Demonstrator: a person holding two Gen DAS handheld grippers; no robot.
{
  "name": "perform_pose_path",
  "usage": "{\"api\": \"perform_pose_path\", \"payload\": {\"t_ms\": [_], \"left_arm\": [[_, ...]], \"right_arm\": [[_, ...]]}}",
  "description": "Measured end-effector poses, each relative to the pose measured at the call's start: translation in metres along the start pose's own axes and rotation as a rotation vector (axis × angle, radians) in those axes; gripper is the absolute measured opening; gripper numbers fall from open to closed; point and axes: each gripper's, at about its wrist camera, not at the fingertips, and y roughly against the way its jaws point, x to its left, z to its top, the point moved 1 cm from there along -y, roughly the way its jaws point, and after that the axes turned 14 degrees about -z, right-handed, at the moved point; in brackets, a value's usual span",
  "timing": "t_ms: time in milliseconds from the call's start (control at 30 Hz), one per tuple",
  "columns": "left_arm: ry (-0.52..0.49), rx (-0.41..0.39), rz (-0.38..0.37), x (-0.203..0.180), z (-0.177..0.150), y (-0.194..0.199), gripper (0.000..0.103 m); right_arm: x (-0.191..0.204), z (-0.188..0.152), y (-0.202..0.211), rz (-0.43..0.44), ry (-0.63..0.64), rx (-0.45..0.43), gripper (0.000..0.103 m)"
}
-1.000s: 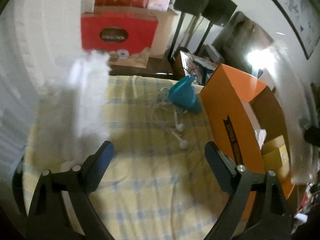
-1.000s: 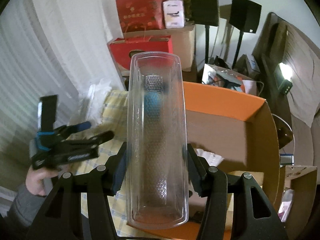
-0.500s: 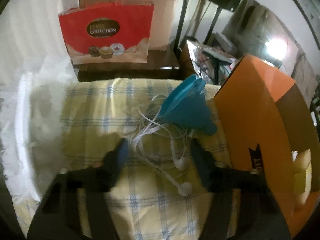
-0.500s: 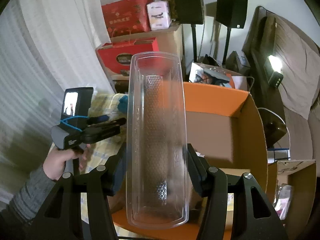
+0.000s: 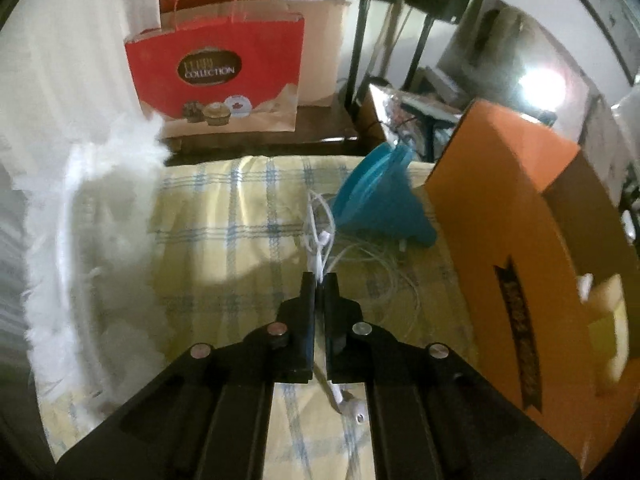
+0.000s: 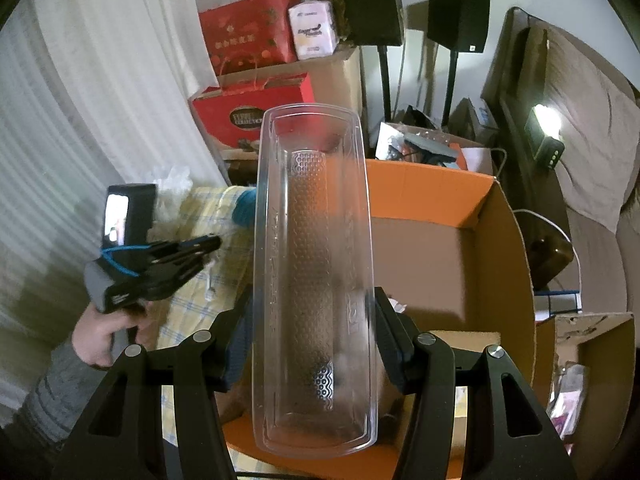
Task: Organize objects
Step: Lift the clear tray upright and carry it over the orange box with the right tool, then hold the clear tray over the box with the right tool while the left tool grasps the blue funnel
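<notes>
In the left wrist view, the left gripper (image 5: 319, 280) sits low at centre frame with its jaws pressed nearly together on a strand of the white earphone cable (image 5: 320, 236), whose tangle spreads across the yellow-and-blue checked cloth (image 5: 224, 216) just ahead of the fingertips; one earbud (image 5: 354, 410) lies lower in the frame, between the gripper's arms. A blue funnel (image 5: 380, 196) rests on its side right of centre, its wide rim leaning toward the orange cardboard box (image 5: 508, 216) that fills the right side of the frame. A red gift bag (image 5: 216, 76) marked "COLLECTION" stands at upper centre beyond the cloth, and a white feathery mass (image 5: 100, 216) occupies the left side. In the right wrist view, the right gripper (image 6: 316, 344) grips a long clear plastic tray (image 6: 316, 280) by its two long sides, the tray running up the middle of the frame from the bottom edge and held above the open orange box (image 6: 432, 192) at centre right. At the left of that frame, a person's hand (image 6: 104, 332), in a grey sleeve (image 6: 44, 396), holds the left gripper (image 6: 214, 244), its tips pointing toward the checked cloth (image 6: 200, 208); the funnel (image 6: 244, 208) shows partly behind the tray's left edge. Two black speakers on stands (image 6: 372, 8) stand at the top of the frame.
</notes>
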Motion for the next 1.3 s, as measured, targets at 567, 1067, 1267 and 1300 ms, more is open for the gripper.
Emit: {"api": "perform_pose_path", "payload": {"t_ms": [567, 1067, 1267, 1300], "left_arm": [[-0.102, -0.186, -0.11, -0.043, 0.019, 0.122, 0.003], [-0.033, -0.019, -0.061, -0.016, 0.011, 0.047, 0.027], [-0.015, -0.027, -0.088, -0.013, 0.019, 0.033, 0.04], [-0.021, -0.03, -0.091, -0.015, 0.023, 0.031, 0.04]], "right_arm": [[-0.017, -0.015, 0.013, -0.007, -0.041, 0.002, 0.056], [-0.021, -0.019, 0.006, -0.001, -0.041, 0.021, 0.056], [-0.024, -0.017, -0.001, -0.01, -0.047, 0.027, 0.056], [-0.024, -0.016, -0.003, -0.011, -0.049, 0.028, 0.056]]}}
